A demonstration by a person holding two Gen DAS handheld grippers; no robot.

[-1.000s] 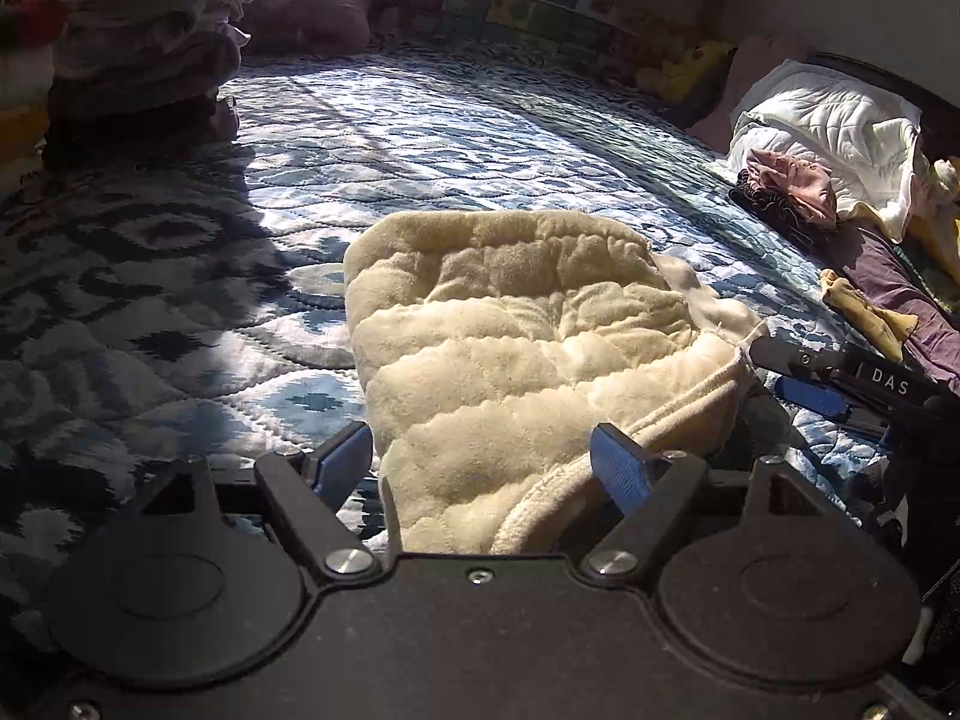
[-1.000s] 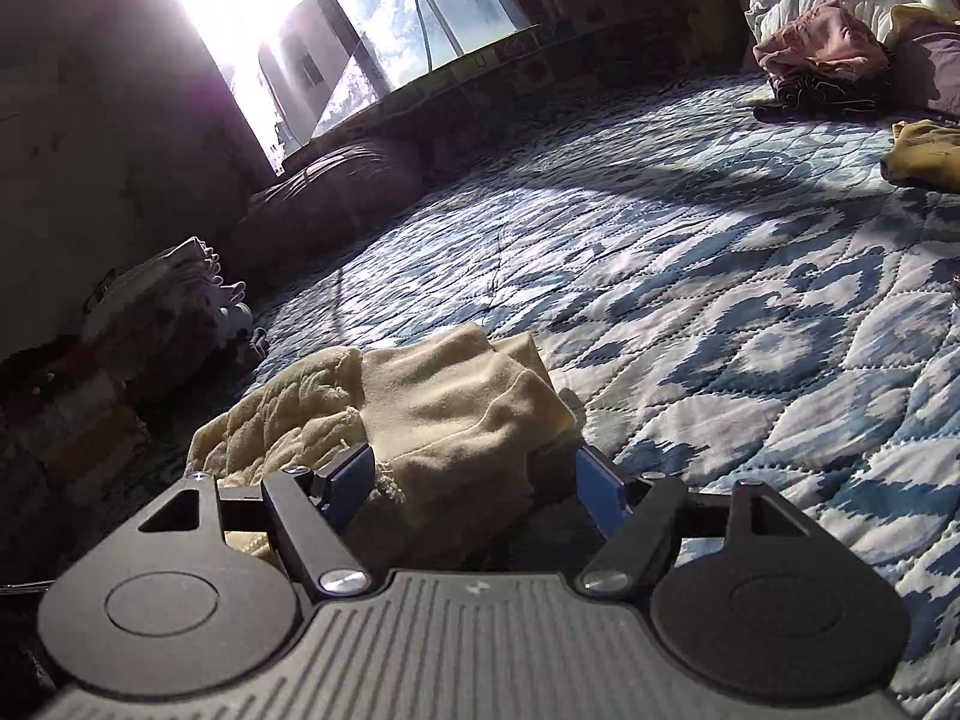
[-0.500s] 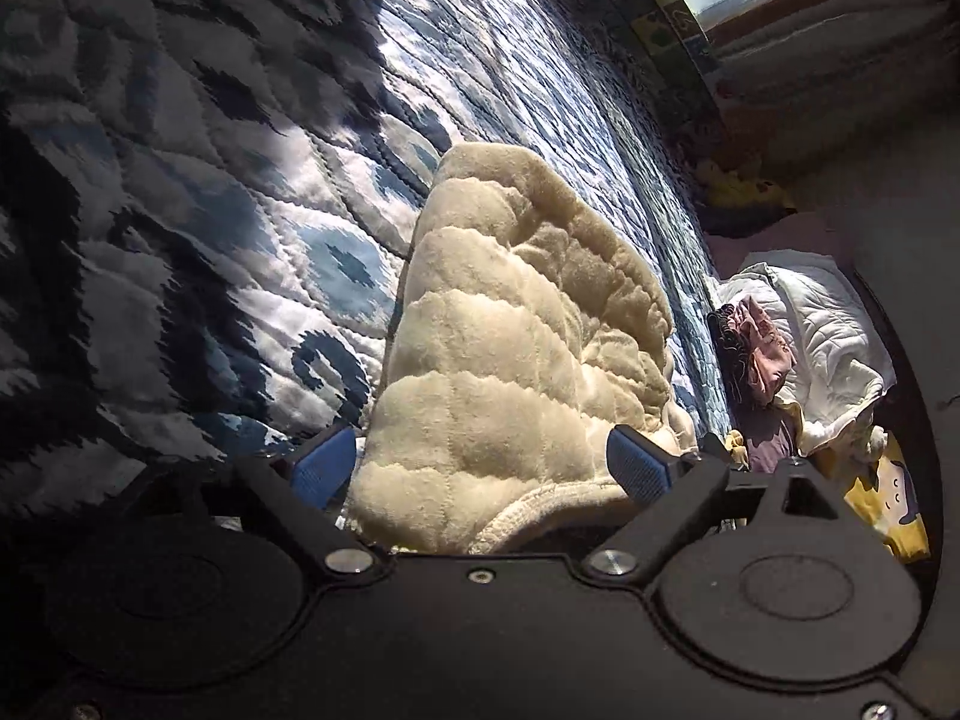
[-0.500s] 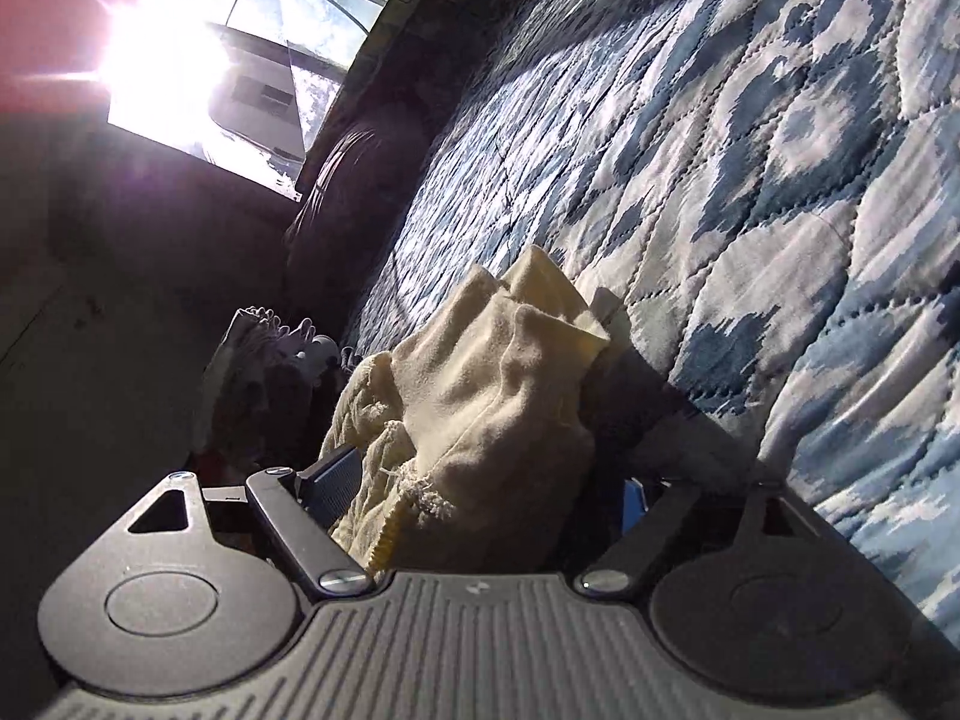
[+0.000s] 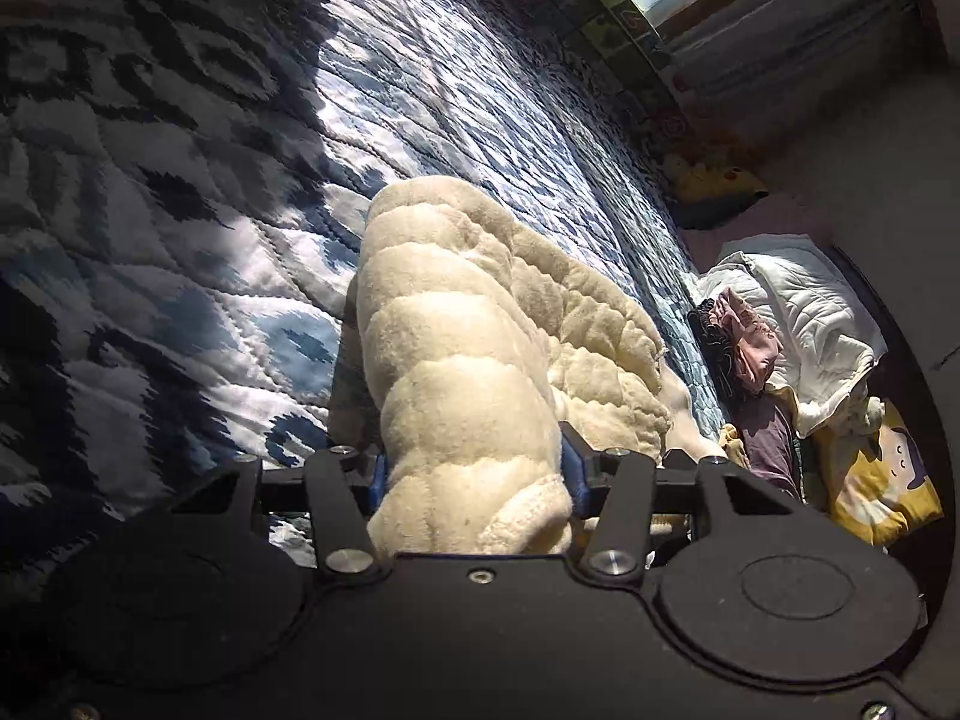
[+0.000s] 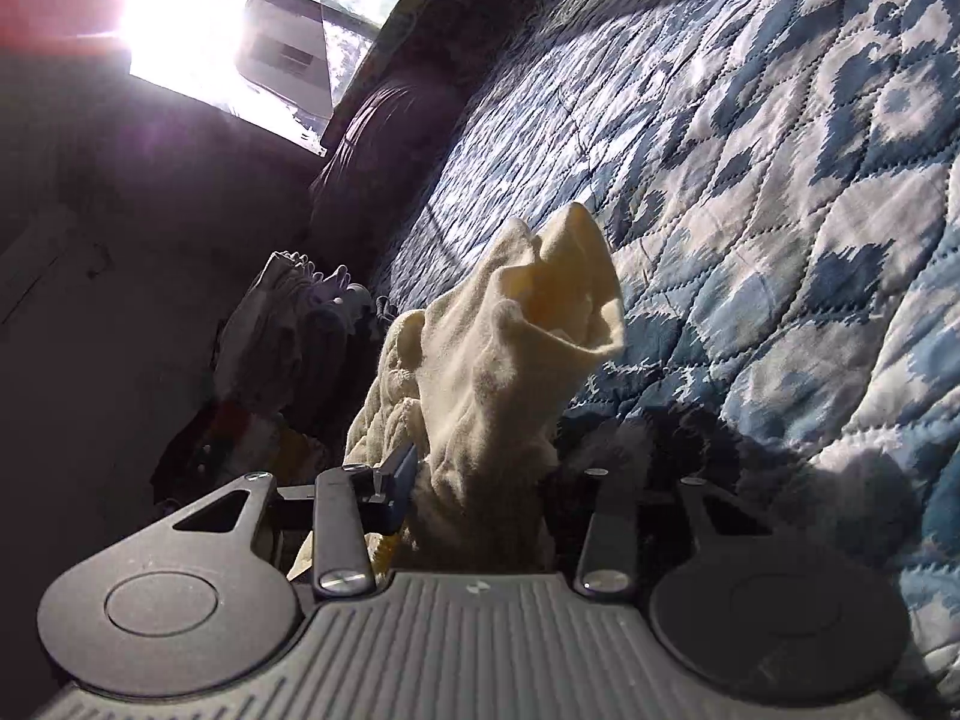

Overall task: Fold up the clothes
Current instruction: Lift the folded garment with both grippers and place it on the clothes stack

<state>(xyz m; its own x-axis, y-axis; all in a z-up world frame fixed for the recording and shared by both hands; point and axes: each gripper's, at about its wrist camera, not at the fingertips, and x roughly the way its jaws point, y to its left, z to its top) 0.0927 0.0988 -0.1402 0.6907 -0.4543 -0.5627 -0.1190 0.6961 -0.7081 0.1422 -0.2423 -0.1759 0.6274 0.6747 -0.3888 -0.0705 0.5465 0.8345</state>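
A cream fleece garment (image 5: 480,372) with quilted ridges lies bunched on the blue-and-white patterned quilt (image 5: 180,252). My left gripper (image 5: 474,474) is shut on its near edge, blue pads pressed into the fleece on both sides. In the right wrist view the same cream garment (image 6: 510,360) rises from my right gripper (image 6: 480,486), which is shut on it; a loose flap stands up above the jaws. Only the left blue pad (image 6: 402,480) shows there; the right one is hidden by cloth and shadow.
A heap of unfolded clothes (image 5: 780,360), white, pink, dark and yellow, lies at the bed's far right. A stack of folded clothes (image 6: 288,348) sits at the left by a dark cushion (image 6: 384,144). A bright window (image 6: 252,30) is behind the bed.
Both grippers went from open around the cream garment to shut on it. Both views have tilted, and the garment's gripped edges are lifted and bunched narrower than a second ago.
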